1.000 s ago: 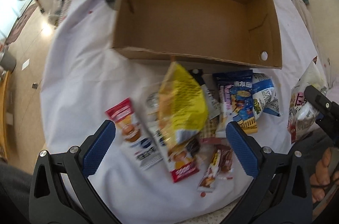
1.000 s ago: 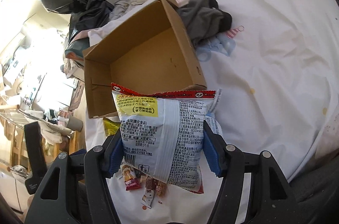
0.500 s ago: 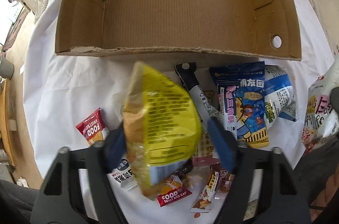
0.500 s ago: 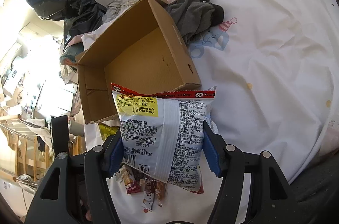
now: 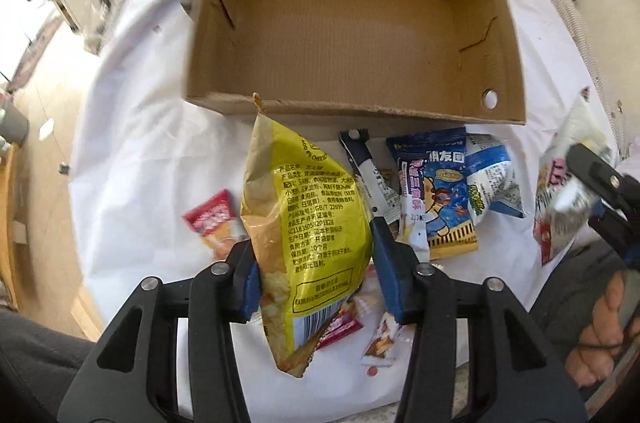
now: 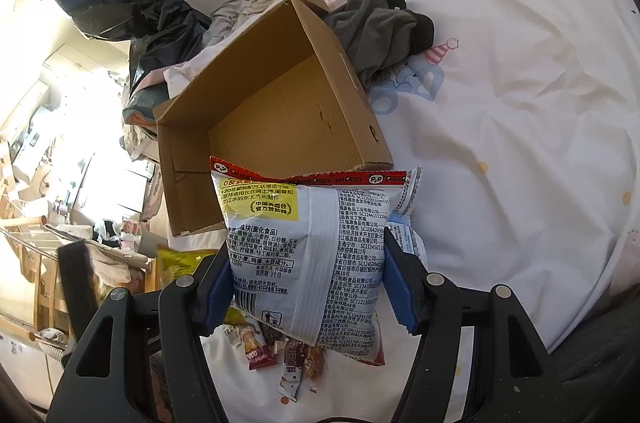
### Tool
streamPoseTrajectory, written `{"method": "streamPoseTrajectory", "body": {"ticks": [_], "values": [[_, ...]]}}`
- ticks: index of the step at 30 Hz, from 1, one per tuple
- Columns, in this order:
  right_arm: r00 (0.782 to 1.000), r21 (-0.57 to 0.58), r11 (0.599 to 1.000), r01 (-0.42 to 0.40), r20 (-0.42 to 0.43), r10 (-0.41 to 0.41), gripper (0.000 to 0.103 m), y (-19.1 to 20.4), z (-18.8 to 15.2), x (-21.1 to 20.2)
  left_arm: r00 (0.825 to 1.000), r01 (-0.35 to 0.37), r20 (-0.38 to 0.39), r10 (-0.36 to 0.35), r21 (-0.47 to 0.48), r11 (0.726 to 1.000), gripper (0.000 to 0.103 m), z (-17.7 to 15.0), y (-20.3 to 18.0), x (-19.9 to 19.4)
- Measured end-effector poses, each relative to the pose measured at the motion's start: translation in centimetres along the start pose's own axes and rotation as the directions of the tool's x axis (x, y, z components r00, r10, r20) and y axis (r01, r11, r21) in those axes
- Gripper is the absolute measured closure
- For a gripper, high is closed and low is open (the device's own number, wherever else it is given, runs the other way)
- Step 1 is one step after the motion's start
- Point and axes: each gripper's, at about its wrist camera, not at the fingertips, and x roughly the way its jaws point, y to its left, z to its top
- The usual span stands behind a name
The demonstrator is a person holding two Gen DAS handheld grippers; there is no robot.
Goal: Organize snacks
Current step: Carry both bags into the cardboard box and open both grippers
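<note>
An open cardboard box (image 5: 360, 107) sits with a bare floor on the white sheet. In front of it, my left gripper (image 5: 316, 263) has its jaws closing on a yellow snack bag (image 5: 312, 223), blue pads pressed against both sides, and the bag hangs above the snack pile. My right gripper (image 6: 306, 283) is shut on a white snack bag with a red top edge (image 6: 312, 251), held near the box's (image 6: 344, 79) front corner. That white bag (image 5: 560, 207) also shows at the right edge of the left wrist view.
Loose snacks lie on the sheet: a blue cartoon bag (image 5: 436, 195), a blue-white bag (image 5: 492, 183), a red packet (image 5: 212, 223) and small bars (image 6: 296, 363). A grey garment (image 6: 380, 35) and a dark bag (image 6: 120, 3) lie behind the box. The bed's edge drops off at left.
My left gripper dropped onto the pile, closed from wide open onto the yellow bag, then rose with it. The right gripper kept still with its white bag.
</note>
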Motion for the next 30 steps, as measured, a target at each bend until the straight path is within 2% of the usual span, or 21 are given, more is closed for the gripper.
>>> {"method": "streamPoseTrajectory", "body": {"ticks": [2, 5, 7, 11, 14, 16, 19, 26, 30], "values": [[1.000, -0.003, 1.000, -0.008, 0.006, 0.008, 0.036, 0.2, 0.2, -0.2, 0.997, -0.028, 0.068, 0.027, 0.019, 0.999, 0.059, -0.6, 0.2, -2.2], [1.000, -0.014, 1.000, -0.026, 0.012, 0.026, 0.036, 0.7, 0.9, -0.5, 0.988, -0.034, 0.152, 0.030, 0.024, 0.999, 0.059, -0.7, 0.8, -5.2], [0.999, -0.021, 0.999, -0.041, 0.020, 0.041, 0.036, 1.2, 1.5, -0.6, 0.978, -0.026, 0.206, 0.023, 0.012, 1.000, 0.059, 0.6, 1.8, -6.9], [0.998, -0.051, 0.998, -0.048, 0.042, 0.050, 0.036, 2.4, 3.4, -0.4, 0.966, 0.017, 0.260, -0.012, -0.018, 1.000, 0.059, 3.2, 3.3, -9.0], [0.997, -0.068, 0.997, -0.045, 0.052, 0.048, 0.036, 3.1, 5.0, 0.2, 0.962, 0.042, 0.273, -0.026, -0.053, 0.998, 0.059, 5.7, 3.8, -8.4], [0.998, -0.088, 0.995, -0.041, 0.049, 0.045, 0.036, 3.7, 5.9, 0.8, 0.965, 0.046, 0.260, -0.027, -0.066, 0.997, 0.059, 7.3, 4.2, -7.4], [0.999, -0.127, 0.992, -0.010, 0.039, 0.015, 0.036, 4.4, 7.1, 2.2, 0.970, 0.091, 0.235, -0.066, -0.096, 0.991, 0.059, 9.1, 4.3, -4.9], [0.998, -0.219, 0.974, 0.062, 0.015, -0.060, 0.036, 5.6, 8.5, 6.2, 0.973, 0.138, 0.199, -0.118, -0.088, 0.987, 0.059, 10.8, 3.3, -0.6], [0.996, -0.282, 0.955, 0.093, 0.022, -0.091, 0.036, 6.1, 8.0, 7.7, 0.961, 0.183, 0.220, -0.168, -0.050, 0.982, 0.059, 11.3, 2.7, 1.3]]}}
